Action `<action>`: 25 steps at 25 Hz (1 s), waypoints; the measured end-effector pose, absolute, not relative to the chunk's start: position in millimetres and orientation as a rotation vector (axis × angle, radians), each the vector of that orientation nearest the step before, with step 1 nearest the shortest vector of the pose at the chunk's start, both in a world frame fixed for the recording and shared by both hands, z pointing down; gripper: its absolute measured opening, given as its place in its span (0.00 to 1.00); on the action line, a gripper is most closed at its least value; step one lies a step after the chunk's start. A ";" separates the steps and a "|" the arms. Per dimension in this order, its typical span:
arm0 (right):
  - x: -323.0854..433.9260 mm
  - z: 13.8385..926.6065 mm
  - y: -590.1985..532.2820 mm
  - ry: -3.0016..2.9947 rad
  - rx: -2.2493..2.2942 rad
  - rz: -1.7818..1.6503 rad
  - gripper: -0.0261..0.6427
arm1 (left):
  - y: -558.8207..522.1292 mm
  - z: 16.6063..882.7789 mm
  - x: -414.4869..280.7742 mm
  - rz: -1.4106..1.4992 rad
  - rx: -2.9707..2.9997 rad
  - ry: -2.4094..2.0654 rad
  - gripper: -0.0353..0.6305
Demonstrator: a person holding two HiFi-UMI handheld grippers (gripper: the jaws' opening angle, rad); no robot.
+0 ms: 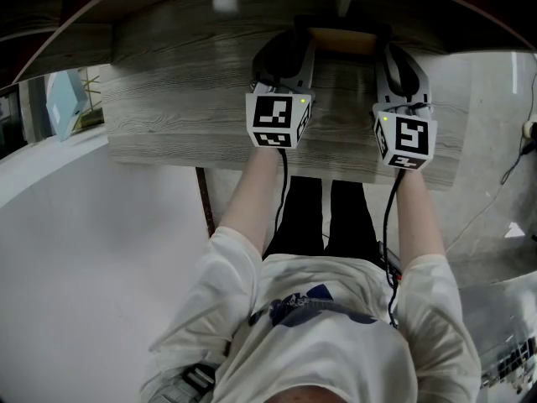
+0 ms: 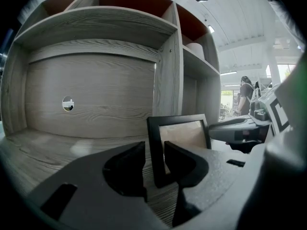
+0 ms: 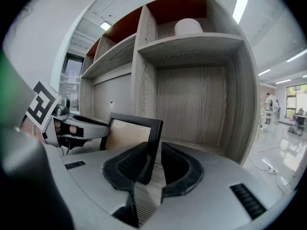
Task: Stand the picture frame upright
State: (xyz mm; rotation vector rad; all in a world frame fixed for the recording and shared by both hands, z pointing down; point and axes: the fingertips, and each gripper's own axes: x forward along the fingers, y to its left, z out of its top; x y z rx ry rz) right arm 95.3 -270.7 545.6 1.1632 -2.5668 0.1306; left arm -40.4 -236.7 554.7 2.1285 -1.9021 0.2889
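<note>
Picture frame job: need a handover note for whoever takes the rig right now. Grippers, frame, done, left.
Left gripper: jaws apart, straddling the left edge of the picture frame, not clamped.
Right gripper: jaws apart around its right edge, with a gap showing on one side.
Frame: upright on the desk, in front of the shelf unit.
Done: the frame is standing.
Left: probably just back both grippers off without knocking it, then check it stands alone.

Readable text: none in any view.
Cube on left tool (image 2: pixel 153 150): black-and-white square marker patterns only; no letters, no digits.
Cube on right tool (image 3: pixel 154 152): the same kind of pattern.
Shirt print (image 1: pixel 315 303): dark shape, illegible.
</note>
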 end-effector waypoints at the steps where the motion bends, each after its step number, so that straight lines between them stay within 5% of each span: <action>1: 96.1 544.9 -271.1 -2.563 1.171 0.123 0.17 | -236.3 554.4 -39.9 0.294 2.132 -1.904 0.23; 25: 110.3 492.5 -248.4 -2.569 1.227 0.103 0.16 | -201.4 500.8 -40.9 0.262 2.139 -1.952 0.23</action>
